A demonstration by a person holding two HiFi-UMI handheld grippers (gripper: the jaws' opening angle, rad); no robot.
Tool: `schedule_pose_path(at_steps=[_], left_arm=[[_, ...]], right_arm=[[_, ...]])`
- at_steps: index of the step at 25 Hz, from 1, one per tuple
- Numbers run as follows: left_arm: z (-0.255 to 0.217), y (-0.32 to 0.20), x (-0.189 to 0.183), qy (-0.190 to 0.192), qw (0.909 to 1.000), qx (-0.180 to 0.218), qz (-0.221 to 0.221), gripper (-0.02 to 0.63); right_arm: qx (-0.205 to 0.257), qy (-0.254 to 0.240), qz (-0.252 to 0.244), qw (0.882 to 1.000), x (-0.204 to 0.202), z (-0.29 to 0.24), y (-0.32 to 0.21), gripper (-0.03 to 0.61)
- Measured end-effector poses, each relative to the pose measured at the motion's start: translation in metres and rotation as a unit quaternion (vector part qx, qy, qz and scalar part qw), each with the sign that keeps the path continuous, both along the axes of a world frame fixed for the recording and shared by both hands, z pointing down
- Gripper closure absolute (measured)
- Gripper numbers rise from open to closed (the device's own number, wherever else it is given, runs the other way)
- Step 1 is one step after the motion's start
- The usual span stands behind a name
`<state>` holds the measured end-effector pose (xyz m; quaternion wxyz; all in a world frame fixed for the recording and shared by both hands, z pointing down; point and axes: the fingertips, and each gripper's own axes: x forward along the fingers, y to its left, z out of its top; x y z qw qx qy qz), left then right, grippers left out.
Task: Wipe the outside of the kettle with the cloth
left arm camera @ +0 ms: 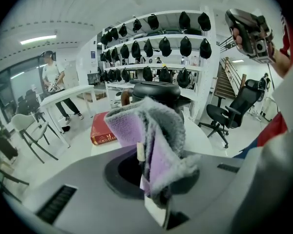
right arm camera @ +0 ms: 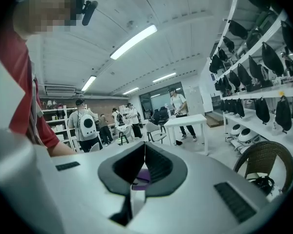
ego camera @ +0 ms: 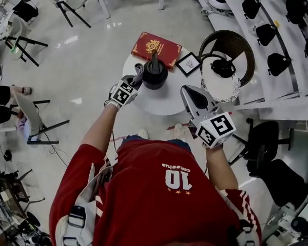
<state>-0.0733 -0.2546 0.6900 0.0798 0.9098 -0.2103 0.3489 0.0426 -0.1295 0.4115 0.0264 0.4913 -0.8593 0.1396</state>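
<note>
Here, left gripper (left arm camera: 147, 150) tight on cloth (left arm camera: 161, 126)

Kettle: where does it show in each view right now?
Head view: kettle at centre, on the round table.
Left gripper view: kettle at centre, partly behind the cloth.
Right gripper view: not in it.
Shared landmark: the wall shelves of dark gear.

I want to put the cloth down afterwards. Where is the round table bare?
The near half of the table, between the kettle and its front rim, is bare. The far side is crowded: red book, kettle, small frame.
</note>
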Motion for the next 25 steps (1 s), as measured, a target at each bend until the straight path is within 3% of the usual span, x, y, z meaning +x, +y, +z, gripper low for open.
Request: schedule_pose_path(at_steps=[11, 25], left_arm=[[0.001, 0.035, 0.014, 0.000, 0.9992, -0.009, -0.039, 0.566], [0.001, 0.063, 0.041, 0.034, 0.9912, -0.021, -0.126, 0.566]], right_arm=[[0.000, -0.010, -0.044, 0.999, 0.019, 0.002, 0.011, 0.561], [0.000, -0.012, -0.087, 0.996, 0.049, 0.002, 0.017, 0.561]])
